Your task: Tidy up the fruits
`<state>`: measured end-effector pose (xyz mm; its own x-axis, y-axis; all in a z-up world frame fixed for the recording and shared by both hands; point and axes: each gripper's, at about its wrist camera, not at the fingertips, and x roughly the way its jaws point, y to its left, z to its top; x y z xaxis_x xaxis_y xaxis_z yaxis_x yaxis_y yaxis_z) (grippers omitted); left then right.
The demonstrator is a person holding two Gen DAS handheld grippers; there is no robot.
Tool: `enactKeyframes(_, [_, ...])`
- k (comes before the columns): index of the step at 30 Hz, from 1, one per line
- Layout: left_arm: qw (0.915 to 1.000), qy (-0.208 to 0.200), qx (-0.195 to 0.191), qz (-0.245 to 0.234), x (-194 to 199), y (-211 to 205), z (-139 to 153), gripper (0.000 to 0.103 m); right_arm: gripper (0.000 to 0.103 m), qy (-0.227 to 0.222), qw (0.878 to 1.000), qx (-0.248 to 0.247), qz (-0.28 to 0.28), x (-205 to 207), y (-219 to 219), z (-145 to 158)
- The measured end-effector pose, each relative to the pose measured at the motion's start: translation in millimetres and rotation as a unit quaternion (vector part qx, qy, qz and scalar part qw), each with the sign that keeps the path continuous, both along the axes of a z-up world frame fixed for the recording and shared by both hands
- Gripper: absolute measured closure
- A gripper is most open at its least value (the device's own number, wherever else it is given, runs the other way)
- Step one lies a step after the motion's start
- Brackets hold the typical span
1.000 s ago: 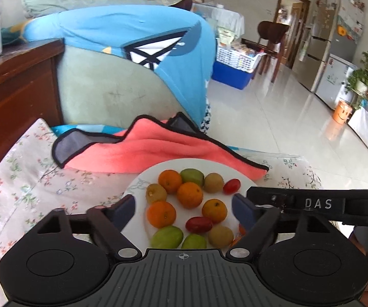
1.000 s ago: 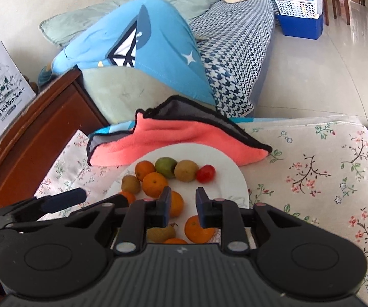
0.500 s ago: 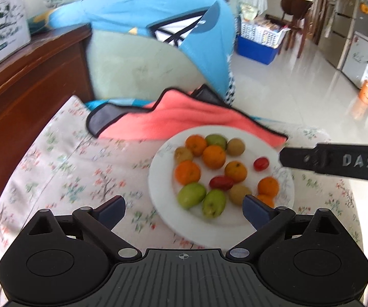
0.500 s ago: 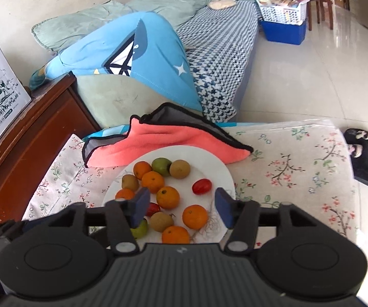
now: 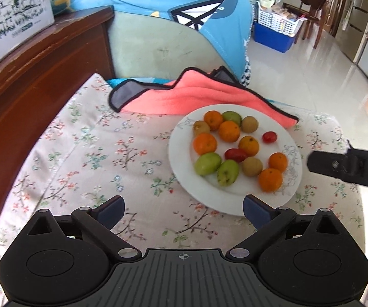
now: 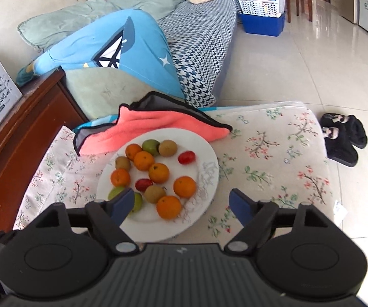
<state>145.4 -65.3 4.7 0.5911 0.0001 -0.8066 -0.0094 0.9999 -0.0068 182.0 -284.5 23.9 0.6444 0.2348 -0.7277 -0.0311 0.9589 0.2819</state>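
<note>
The fruit sits on a white plate point(image 5: 181, 174) on a flowered cloth point(image 5: 102, 158): oranges such as one near the front rim point(image 6: 169, 206), green fruits point(image 5: 207, 163), brown ones point(image 6: 154, 194) and two small red ones point(image 6: 143, 184), all loose and mixed, some touching. A pink towel point(image 6: 158, 125) lies just behind the plate, its edge touching the far rim.

The right gripper point(image 6: 181, 204) hangs over the plate's near edge, its jaws having just been opening, now spread with nothing pinched; the front orange lies straight ahead between them. The left gripper point(image 5: 184, 207) is spread wide and empty too, over bare cloth, with the plate ahead and to its right.

The right hand looks nearer the fruit. The pieces are roundish, so no long axis matters much, except for the oval red one.
</note>
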Motion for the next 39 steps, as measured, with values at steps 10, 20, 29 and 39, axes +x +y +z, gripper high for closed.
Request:
enactKeyframes(10, [0.9992, 0.022, 0.013, 0.029, 4, 7, 0, 0.001, 0.005, 0.035, 0.998, -0.050, -0.013, -10, 8, -6])
enactKeyframes(20, [0.9980, 0.039, 0.007, 0.049, 16, 13, -4, 0.001, 0.004, 0.072, 0.993, -0.089, -0.035, 1, 16, -25])
enactKeyframes(29, [0.9974, 0.041, 0.012, 0.057, 21, 12, -6, 0.001, 0.004, 0.076, 0.990, -0.117, -0.026, 4, 26, -33])
enactKeyframes(39, [0.9970, 0.041, 0.030, 0.059, 24, 7, -8, 0.001, 0.004, 0.073, 0.989, -0.126, -0.025, 5, 27, -34])
